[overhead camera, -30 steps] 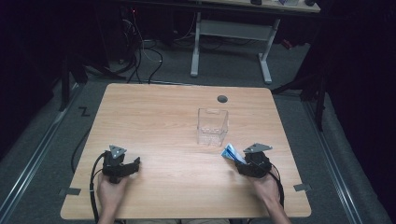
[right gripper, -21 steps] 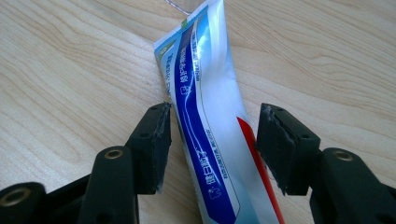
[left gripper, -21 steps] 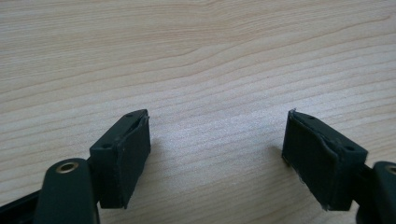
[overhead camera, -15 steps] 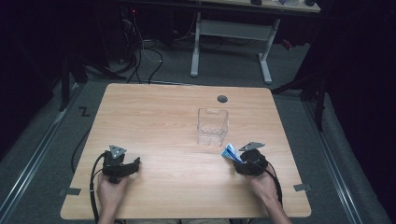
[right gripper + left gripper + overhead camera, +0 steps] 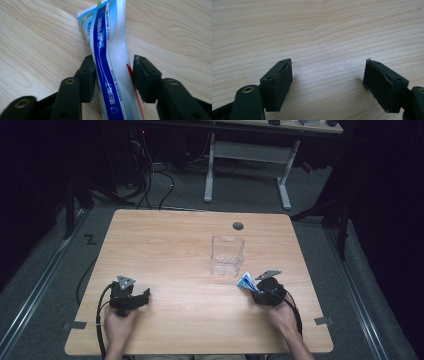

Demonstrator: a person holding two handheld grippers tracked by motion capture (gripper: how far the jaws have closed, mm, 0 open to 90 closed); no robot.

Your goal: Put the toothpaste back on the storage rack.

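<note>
From the high view, your right gripper (image 5: 252,287) sits near the right front of the desk (image 5: 165,240) with the toothpaste tube (image 5: 246,281) poking out ahead of it. A second ago those jaws were spread wide around the tube, and they've just been closing in on it, with the tube right between them. So I'd say you're at the grab step, with the lift to come. The clear plastic box (image 5: 227,255) stands just past the tube's far end, close ahead of that gripper, and that's my guess for where the tube goes. Nothing sits between the two. The dark round hole (image 5: 238,226) in the desk lies well beyond the box and shouldn't matter. Your left gripper (image 5: 142,296) rests off to the far side of the right one, well apart, in the same spot as before.

In the left gripper view, the left gripper (image 5: 328,75) is spread wide with only bare wood between the jaws, so that one's idle.

In the right gripper view, the right gripper (image 5: 113,77) has narrowed onto the toothpaste tube (image 5: 110,62). The left jaw looks pressed against the tube's edge and the right one seems to touch the other edge, so I'd call it a grip, though a light one. The tube lies flat on the desk, running straight away from the gripper, its crimped end farthest out. It's soft and slick, so watch for it bending or slipping as you lift.
</note>
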